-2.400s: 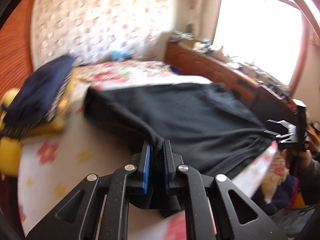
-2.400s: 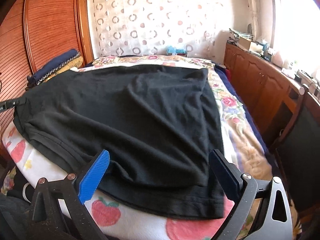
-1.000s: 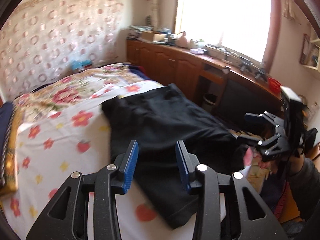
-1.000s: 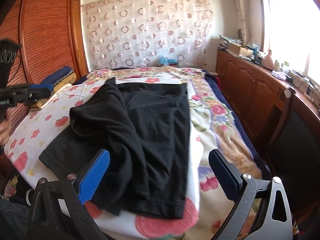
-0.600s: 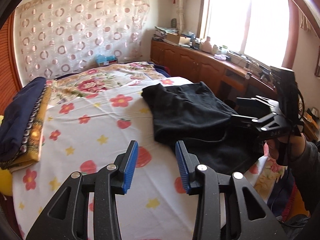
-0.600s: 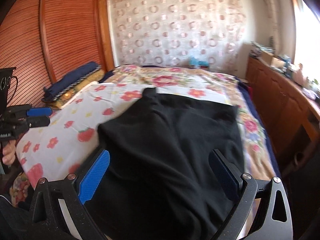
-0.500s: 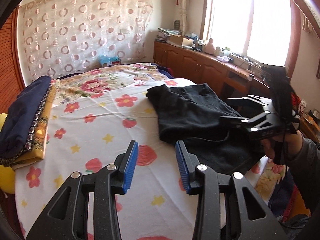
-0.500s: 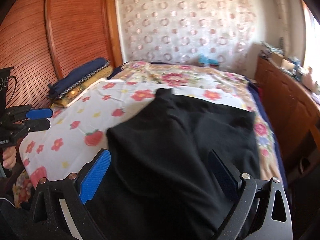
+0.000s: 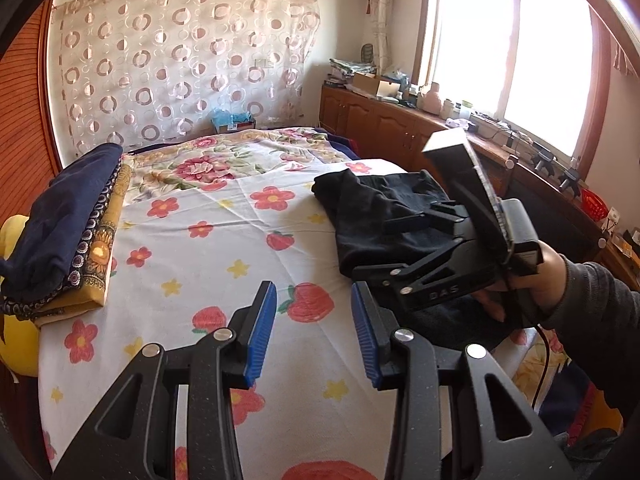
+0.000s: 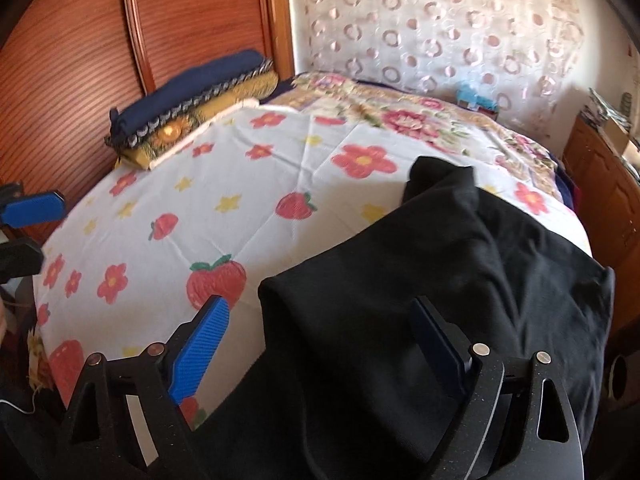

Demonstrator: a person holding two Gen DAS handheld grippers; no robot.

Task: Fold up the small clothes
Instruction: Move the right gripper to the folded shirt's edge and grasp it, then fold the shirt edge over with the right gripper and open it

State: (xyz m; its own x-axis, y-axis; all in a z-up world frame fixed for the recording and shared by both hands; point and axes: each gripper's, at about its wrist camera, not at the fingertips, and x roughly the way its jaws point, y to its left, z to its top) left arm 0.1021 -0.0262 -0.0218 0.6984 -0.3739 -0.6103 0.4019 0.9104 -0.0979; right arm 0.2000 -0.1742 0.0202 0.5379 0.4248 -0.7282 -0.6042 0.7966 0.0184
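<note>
A black garment (image 9: 372, 212) lies folded over on the right side of the flowered bed sheet (image 9: 224, 248). In the right wrist view the garment (image 10: 460, 288) fills the lower right, its near fold between my open right fingers. My right gripper (image 10: 320, 344) is open, low over that fold. It also shows in the left wrist view (image 9: 408, 248), held by a hand over the garment. My left gripper (image 9: 314, 332) is open and empty above the bare sheet, left of the garment. Its blue pads (image 10: 34, 205) show at the far left of the right wrist view.
A stack of folded navy and yellow bedding (image 9: 60, 232) lies along the bed's left edge, by the wooden wardrobe (image 10: 120, 40). A wooden cabinet with clutter (image 9: 400, 120) runs under the window on the right. A patterned curtain (image 9: 180, 64) hangs behind the bed.
My left gripper let go of the garment's edge after carrying it across to the right, then drew back left over the sheet. My right gripper has moved down close over the folded garment.
</note>
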